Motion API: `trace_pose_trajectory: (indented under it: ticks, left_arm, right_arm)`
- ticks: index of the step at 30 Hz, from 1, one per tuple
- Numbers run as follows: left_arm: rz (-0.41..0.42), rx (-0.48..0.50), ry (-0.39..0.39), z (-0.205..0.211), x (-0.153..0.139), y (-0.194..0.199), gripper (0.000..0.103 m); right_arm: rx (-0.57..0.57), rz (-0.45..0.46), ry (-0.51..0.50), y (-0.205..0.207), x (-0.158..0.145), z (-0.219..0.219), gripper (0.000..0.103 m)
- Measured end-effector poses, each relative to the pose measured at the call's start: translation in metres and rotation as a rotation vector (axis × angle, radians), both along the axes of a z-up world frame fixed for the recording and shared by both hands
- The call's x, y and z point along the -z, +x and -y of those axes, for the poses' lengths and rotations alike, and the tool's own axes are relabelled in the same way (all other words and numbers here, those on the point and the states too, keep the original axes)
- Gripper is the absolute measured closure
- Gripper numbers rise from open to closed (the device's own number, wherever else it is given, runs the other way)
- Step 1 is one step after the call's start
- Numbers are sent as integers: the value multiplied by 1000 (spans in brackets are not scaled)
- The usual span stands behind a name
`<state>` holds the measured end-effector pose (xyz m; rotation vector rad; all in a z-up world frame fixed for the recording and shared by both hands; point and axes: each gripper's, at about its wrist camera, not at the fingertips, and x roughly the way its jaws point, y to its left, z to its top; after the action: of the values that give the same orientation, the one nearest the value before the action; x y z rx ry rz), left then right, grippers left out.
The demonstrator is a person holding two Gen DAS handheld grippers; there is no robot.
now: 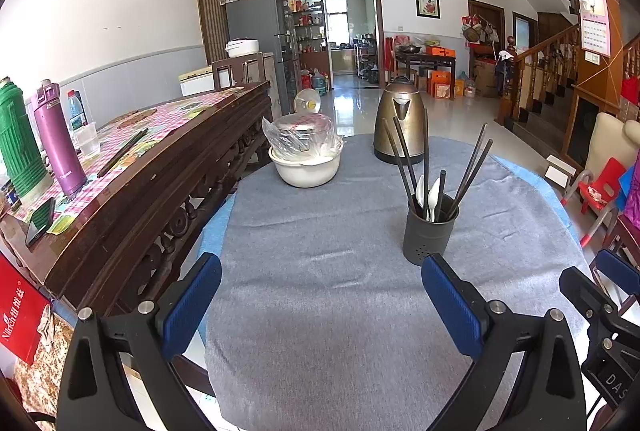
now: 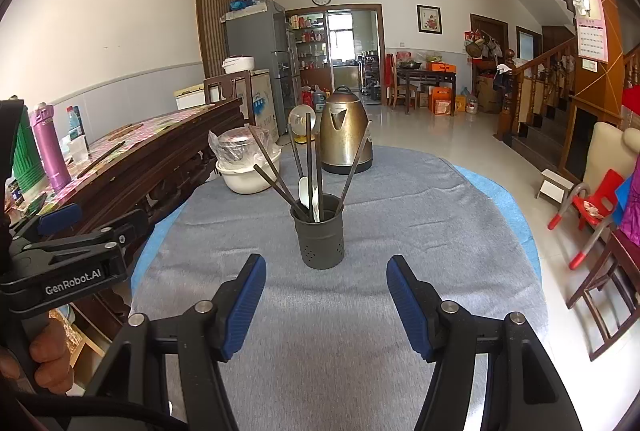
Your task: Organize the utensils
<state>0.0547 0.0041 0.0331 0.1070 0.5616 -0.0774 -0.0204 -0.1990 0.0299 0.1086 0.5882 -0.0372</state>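
A dark grey utensil holder [image 1: 429, 231] [image 2: 320, 238] stands on the grey cloth [image 1: 320, 231] [image 2: 360, 199]. It holds several dark chopsticks [image 1: 404, 159] [image 2: 280, 183] and white spoons [image 1: 430, 197] [image 2: 306, 191]. My left gripper [image 1: 320, 271] is open and empty over the cloth, with the holder ahead to its right. My right gripper [image 2: 326, 271] is open and empty just in front of the holder. The right gripper also shows at the right edge of the left wrist view [image 1: 592, 291], the left gripper at the left of the right wrist view [image 2: 80, 231].
A brass kettle [image 1: 400, 123] [image 2: 346, 131] and a white bowl with a plastic-wrapped pot [image 1: 306, 151] [image 2: 244, 167] stand at the far side. A carved wooden table [image 1: 132, 167] [image 2: 132, 167] with flasks borders the left. A red child's chair [image 2: 592, 207] stands on the right.
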Motion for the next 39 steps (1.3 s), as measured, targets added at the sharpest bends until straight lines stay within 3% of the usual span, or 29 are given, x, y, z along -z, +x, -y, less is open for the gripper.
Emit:
trace_pose_trajectory:
  ticks: [39]
  left_arm:
    - [-30,5,4,1,5,16,3]
  right_arm:
    - [-4,-28,10,16,6,-4,37]
